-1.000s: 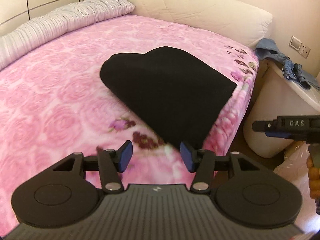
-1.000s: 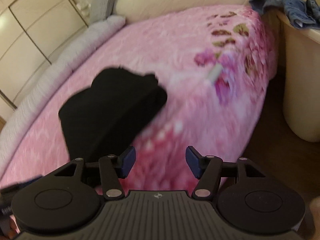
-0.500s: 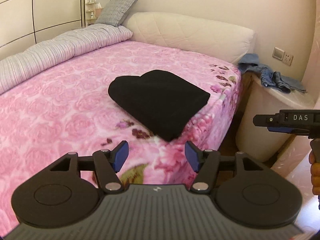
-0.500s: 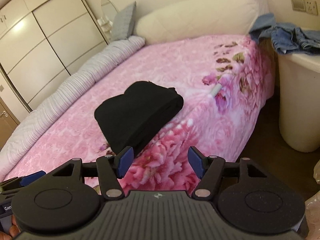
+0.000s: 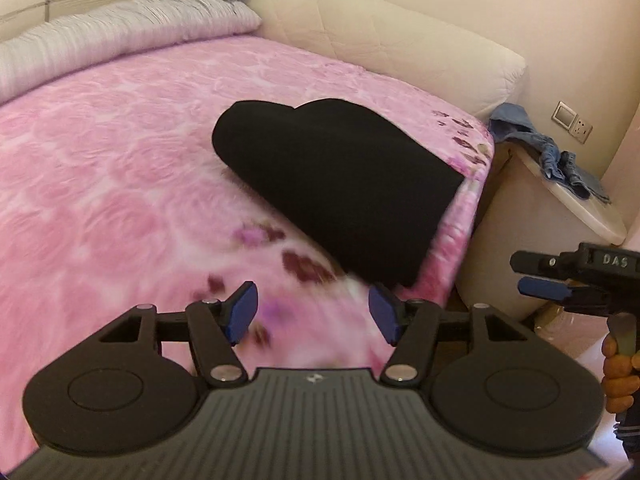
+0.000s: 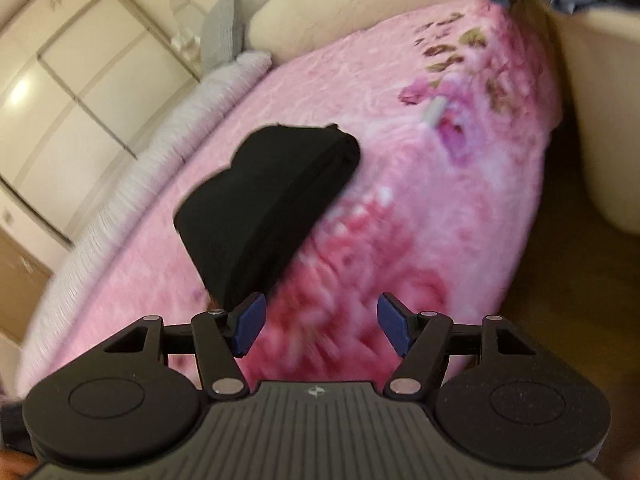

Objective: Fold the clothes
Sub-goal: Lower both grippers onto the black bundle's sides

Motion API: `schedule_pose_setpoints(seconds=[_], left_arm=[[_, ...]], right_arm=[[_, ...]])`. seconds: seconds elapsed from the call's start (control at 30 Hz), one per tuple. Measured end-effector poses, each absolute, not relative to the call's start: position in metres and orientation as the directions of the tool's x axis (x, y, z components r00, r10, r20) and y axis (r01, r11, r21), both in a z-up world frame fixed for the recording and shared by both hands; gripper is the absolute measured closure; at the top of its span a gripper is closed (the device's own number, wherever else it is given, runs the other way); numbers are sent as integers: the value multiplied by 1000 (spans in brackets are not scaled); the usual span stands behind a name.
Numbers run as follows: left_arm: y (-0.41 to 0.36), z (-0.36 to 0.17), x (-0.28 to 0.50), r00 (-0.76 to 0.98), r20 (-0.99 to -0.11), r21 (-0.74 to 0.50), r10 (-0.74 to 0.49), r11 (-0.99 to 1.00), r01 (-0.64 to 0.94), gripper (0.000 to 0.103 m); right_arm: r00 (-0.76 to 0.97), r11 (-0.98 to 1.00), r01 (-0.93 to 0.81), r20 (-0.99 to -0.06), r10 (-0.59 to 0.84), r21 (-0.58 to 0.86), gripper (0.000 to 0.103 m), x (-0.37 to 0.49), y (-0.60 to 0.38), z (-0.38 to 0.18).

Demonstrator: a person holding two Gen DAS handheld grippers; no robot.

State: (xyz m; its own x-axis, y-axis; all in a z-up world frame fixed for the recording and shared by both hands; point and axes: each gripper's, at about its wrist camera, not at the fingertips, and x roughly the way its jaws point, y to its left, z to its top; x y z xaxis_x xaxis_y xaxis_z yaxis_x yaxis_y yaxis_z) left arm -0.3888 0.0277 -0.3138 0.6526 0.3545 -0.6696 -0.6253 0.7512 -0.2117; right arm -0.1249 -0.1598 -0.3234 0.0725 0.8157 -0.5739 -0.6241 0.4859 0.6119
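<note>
Bedroom scene, two views, entered in turn.

Left wrist view: we find the left gripper [image 5: 313,314] low at 6 o'clock, its blue pads standing apart with only pink blanket [image 5: 120,168] between them; the jaws have just been opening, and nothing sits in the gap. The black garment [image 5: 336,184], already a thick folded bundle, lies on the blanket up at 1 o'clock from the gripper, near the bed's corner and not touched. Compared with half a second ago the bundle fills more of the view, so we read this as both tools closing back in on it. The right gripper [image 5: 544,278] shows side-on at 3 o'clock, held by a hand [image 5: 620,364]. Blue jeans [image 5: 556,152] lie on a side table [image 5: 592,216] at 2 o'clock.

Right wrist view: the right gripper [image 6: 319,330] also stands with pads apart and empty; its jaws too have been opening within the last second. The black garment [image 6: 264,208] sits at 11 o'clock, its near corner just above the left pad, apart as far as we can tell. A pillow [image 6: 360,4] lies at 12 o'clock.

Judgement: we take the fold as nearly done; the renewed approach suggests one more fold, a tidy-up, or a lift away.
</note>
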Motion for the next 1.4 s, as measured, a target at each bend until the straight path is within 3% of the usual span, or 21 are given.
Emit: schedule_pose_setpoints(seconds=[0.1, 0.33, 0.73, 1.07, 1.4], left_arm=[[75, -331, -366, 670, -689, -283, 277, 748, -600, 49], [137, -316, -344, 686, -713, -452, 147, 651, -609, 49], [205, -279, -296, 572, -819, -400, 51, 664, -632, 50], [265, -272, -216, 528, -843, -350, -109, 854, -384, 49], [297, -300, -116, 425, -853, -367, -304, 927, -74, 48]], right_arm=[[67, 475, -570, -539, 840, 670, 41, -111, -122, -340], [90, 584, -491, -629, 772, 646, 42, -81, -74, -330], [73, 752, -334, -780, 622, 569, 42, -47, -62, -314], [111, 812, -184, -810, 577, 553, 42, -31, -49, -316], [147, 818, -85, -804, 576, 569, 42, -20, -35, -329]])
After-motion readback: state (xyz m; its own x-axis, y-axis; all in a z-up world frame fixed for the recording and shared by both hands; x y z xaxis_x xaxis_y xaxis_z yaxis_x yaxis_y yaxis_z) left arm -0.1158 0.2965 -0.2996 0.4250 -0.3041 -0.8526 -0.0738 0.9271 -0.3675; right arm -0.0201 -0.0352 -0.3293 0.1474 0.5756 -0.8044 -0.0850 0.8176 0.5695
